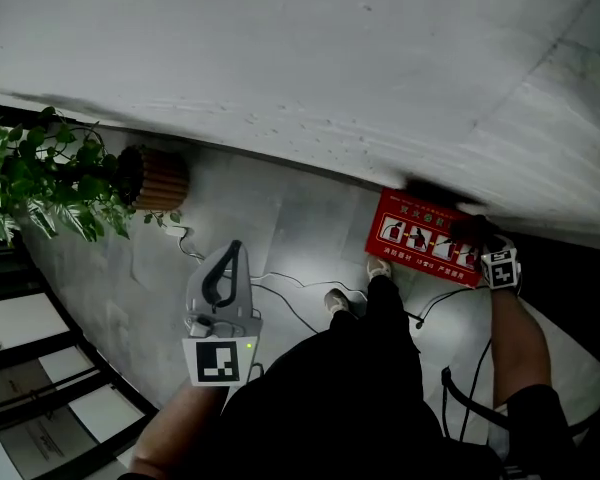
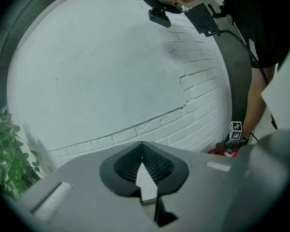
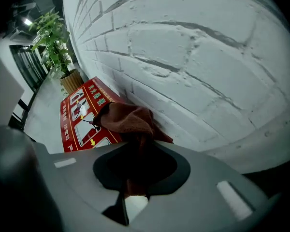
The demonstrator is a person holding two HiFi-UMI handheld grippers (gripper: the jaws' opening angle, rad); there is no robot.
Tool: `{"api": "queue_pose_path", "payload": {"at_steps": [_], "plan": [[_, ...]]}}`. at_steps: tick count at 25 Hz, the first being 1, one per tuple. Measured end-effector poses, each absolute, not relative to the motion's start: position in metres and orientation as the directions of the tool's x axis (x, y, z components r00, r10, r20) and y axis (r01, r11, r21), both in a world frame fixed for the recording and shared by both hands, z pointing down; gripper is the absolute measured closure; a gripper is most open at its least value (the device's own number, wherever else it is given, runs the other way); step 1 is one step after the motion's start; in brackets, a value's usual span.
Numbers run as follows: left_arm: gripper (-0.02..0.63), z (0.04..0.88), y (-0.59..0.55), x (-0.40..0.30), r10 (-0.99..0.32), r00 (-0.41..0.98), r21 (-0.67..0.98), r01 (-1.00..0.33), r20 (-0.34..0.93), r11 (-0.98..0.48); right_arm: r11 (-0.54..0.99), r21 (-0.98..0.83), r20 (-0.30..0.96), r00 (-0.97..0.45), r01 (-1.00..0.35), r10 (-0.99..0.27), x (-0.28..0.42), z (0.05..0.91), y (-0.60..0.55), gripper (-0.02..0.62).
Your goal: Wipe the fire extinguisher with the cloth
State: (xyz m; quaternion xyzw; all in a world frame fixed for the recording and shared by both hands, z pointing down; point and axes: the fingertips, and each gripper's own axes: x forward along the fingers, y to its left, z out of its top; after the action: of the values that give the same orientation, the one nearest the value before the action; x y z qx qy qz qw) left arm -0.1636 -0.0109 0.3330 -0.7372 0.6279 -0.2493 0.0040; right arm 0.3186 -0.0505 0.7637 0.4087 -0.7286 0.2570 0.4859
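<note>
A red fire extinguisher box with white pictograms lies on the floor against the white brick wall. My right gripper hovers over its right end, shut on a reddish-brown cloth. In the right gripper view the cloth bunches out of the jaws just above the red box and beside the wall. My left gripper is held well to the left over bare floor, its tips together and nothing in them. In the left gripper view it faces the brick wall. No extinguisher cylinder shows.
A leafy plant in a wicker pot stands at the left by the wall. Thin cables trail over the grey floor near the person's shoes. Glass doors line the lower left.
</note>
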Motion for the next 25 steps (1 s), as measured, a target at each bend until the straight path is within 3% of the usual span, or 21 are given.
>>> {"api": "queue_pose_path", "payload": {"at_steps": [7, 10, 16, 21, 25], "plan": [[0.606, 0.327, -0.014, -0.168, -0.936, 0.080, -0.294, -0.937, 0.342, -0.187, 0.419, 0.064, 0.950, -0.073, -0.906, -0.303, 0.361, 0.765, -0.030, 0.534], [0.606, 0.325, -0.005, -0.177, -0.942, 0.059, -0.288, -0.944, 0.331, -0.160, 0.419, 0.084, 0.927, -0.083, -0.904, -0.366, 0.352, 0.755, -0.033, 0.536], [0.606, 0.331, 0.016, -0.210, -0.940, -0.037, -0.282, -0.957, 0.340, -0.064, 0.586, -0.032, 0.803, -0.370, -0.810, -0.467, 0.215, 0.722, -0.071, 0.537], [0.606, 0.318, 0.032, -0.223, -0.942, -0.103, -0.296, -0.955, 0.319, 0.005, 0.731, -0.100, 0.749, -0.534, -0.675, -0.392, 0.086, 0.723, -0.098, 0.537], [0.606, 0.318, 0.055, -0.229, -0.926, -0.163, -0.305, -0.951, 0.341, 0.055, 0.766, -0.139, 0.780, -0.546, -0.628, -0.306, 0.030, 0.748, -0.099, 0.537]]}}
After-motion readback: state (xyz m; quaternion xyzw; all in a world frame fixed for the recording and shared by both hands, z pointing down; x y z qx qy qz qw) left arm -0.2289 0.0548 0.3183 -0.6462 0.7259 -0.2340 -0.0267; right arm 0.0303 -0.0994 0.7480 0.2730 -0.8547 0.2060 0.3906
